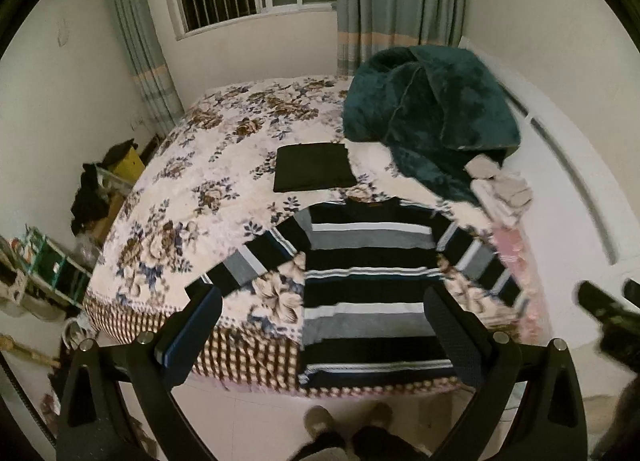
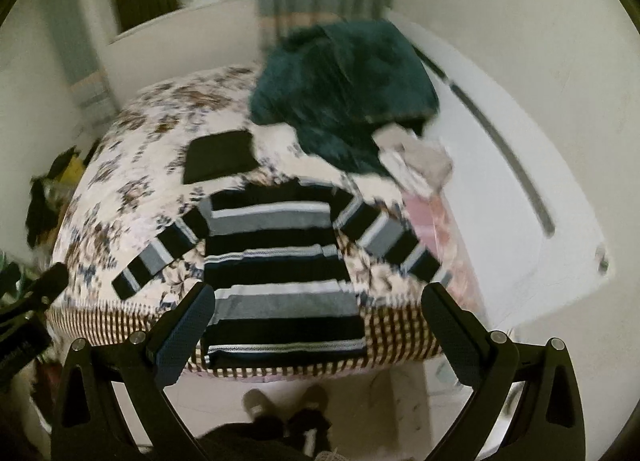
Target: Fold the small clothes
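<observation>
Your striped sweater (image 1: pixel 372 289) lies flat, sleeves spread, on the near edge of the floral bedspread (image 1: pixel 192 197). Beyond its collar rests a folded black garment (image 1: pixel 312 173), apart from it. A teal plush blanket (image 1: pixel 432 109) is heaped at the far right. Your left gripper (image 1: pixel 320 325) and right gripper (image 2: pixel 318 321) hang above the hem, both spread wide, holding nothing. No containers are clearly readable.

A long-sleeved knit sweater (image 1: pixel 368 285) in black, grey and white stripes lies on a bedspread (image 1: pixel 208 181) with brown-and-blue flowers on cream and a brown checked border. Upper right sits a teal plush blanket (image 1: pixel 432 109); centre, a black folded cloth (image 1: pixel 314 167).
</observation>
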{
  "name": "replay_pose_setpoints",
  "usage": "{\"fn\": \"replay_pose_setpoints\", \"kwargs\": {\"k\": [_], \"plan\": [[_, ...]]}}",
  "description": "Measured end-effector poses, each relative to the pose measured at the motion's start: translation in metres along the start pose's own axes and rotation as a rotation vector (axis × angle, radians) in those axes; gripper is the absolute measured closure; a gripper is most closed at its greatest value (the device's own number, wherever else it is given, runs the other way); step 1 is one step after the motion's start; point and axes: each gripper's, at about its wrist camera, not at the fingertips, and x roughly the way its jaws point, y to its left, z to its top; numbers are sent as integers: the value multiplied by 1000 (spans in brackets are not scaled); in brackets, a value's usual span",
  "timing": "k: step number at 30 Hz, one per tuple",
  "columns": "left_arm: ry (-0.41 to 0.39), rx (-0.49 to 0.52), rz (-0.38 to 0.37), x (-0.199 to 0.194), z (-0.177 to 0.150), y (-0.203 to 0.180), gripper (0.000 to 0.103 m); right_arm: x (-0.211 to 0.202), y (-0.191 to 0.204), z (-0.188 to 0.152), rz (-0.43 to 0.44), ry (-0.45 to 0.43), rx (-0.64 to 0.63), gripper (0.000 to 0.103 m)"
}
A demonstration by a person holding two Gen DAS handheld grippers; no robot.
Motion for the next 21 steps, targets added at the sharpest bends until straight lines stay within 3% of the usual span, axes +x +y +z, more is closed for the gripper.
{"fn": "replay_pose_setpoints", "kwargs": {"k": [5, 11, 16, 21], "plan": [[33, 58, 13, 86, -7, -16, 0, 101, -91, -14, -113, 84, 260, 0], [192, 101, 59, 218, -8, -65, 0, 257, -231, -54, -203, 251, 595, 0], [292, 122, 122, 316, -13, -105, 0, 402, -329, -86, -117, 340, 862, 3], [432, 73, 167, 425, -38, -130, 0, 538, -392, -128, -57, 359, 1168, 20]]}}
